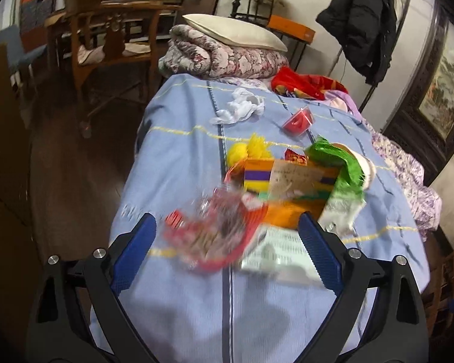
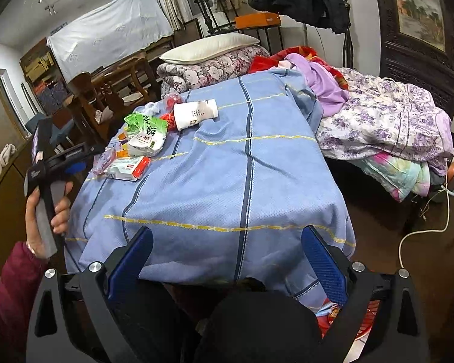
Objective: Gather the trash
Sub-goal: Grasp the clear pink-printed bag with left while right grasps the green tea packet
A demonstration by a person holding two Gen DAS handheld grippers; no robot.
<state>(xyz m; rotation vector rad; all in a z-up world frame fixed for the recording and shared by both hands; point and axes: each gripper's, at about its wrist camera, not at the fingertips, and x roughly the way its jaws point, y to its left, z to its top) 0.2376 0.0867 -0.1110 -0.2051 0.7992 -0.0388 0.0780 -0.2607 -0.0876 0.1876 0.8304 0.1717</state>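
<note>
Trash lies on a blue cloth-covered table (image 1: 181,157). In the left wrist view my left gripper (image 1: 227,236) is open, its blue pads on either side of a blurred clear-and-red wrapper (image 1: 215,236) and a white-and-red box (image 1: 275,251). Behind them lie a colourful striped pack (image 1: 287,184), a green wrapper (image 1: 339,160), yellow scraps (image 1: 248,148), a red cup (image 1: 298,119) and white crumpled tissue (image 1: 242,106). In the right wrist view my right gripper (image 2: 227,254) is open and empty at the table's near edge; the white-and-red box (image 2: 128,168) and a white cylinder (image 2: 196,113) lie far left.
A folded floral quilt with a pillow (image 1: 227,51) sits beyond the table. Wooden chairs (image 1: 106,39) stand to the left. Purple and floral bedding (image 2: 378,115) is piled on the right. A red bin (image 2: 348,317) shows under my right gripper. A white cord (image 2: 423,230) lies on the floor.
</note>
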